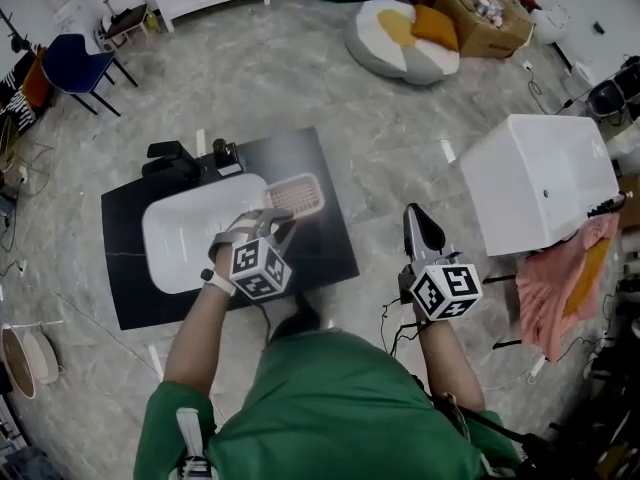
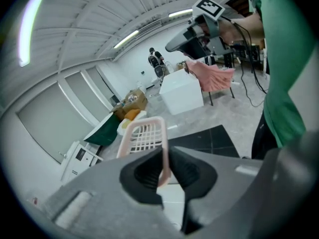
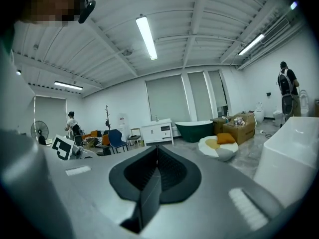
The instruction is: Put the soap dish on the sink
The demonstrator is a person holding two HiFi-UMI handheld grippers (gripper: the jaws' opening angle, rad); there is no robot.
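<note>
Green-shirted person [image 1: 330,408] stood over the setup. Left gripper [image 1: 283,220] was clamped on the rim of the soap dish [image 1: 296,196], a pink plastic rectangular grid tray, at the 2 o'clock corner of the sink [image 1: 180,233]; contact unclear. Sink was a glossy white rounded basin on a matte black slab [image 1: 335,243]. Right gripper [image 1: 421,226], off at 3 o'clock, had jaws pressed together, empty.
</note>
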